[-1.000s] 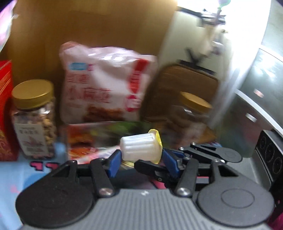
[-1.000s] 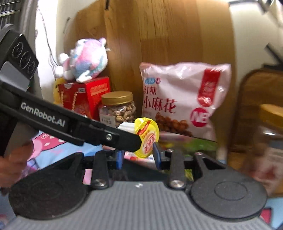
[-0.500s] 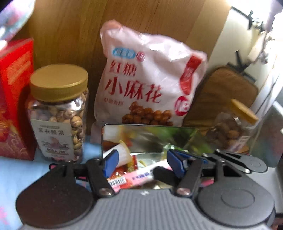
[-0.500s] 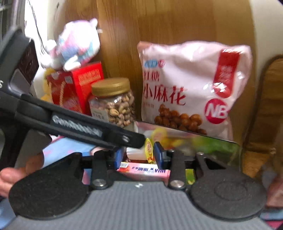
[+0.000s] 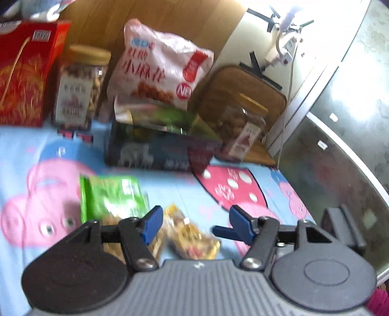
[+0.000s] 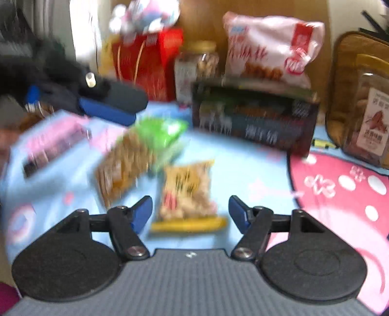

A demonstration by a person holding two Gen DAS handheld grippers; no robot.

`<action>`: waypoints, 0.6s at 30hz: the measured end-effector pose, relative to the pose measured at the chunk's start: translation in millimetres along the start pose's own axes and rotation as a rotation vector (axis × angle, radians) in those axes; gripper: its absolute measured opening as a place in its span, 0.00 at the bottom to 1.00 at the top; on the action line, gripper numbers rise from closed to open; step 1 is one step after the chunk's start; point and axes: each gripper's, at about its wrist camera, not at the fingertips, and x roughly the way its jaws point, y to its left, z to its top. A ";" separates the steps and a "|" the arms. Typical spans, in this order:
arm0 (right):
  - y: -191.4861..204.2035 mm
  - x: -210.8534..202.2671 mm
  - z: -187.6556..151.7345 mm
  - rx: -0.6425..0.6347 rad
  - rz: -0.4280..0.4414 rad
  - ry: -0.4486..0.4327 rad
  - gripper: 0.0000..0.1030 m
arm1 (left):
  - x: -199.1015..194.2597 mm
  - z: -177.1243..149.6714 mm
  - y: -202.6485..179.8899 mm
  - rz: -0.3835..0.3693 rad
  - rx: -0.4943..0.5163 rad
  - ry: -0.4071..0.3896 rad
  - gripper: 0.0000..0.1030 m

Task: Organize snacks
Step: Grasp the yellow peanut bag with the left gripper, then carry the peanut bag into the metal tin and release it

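Blue-tipped left tongs (image 5: 193,223) and right tongs (image 6: 190,210) both gape apart, empty, above a yellow snack packet (image 6: 186,192).

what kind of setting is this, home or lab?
Likely a home: a cartoon-pig blue cloth covers the surface, a plush toy sits atop a red gift box, and a wooden panel stands behind the snacks.

Snack packets (image 6: 187,192) before dark box (image 6: 255,121)

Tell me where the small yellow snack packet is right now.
In the right wrist view, the small yellow snack packet lies on the blue cloth, just ahead of the open right claw, right of the green packet.
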 end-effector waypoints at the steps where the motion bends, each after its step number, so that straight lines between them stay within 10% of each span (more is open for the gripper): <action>1: 1.9 -2.0 -0.6 -0.006 -0.017 0.001 0.63 | 1.8 -4.2 -1.1 -0.004 -0.010 0.009 0.60; 18: -56.1 -124.5 -72.0 0.075 -0.200 -0.070 0.67 | 80.7 -35.2 -67.6 -0.082 0.094 0.192 0.62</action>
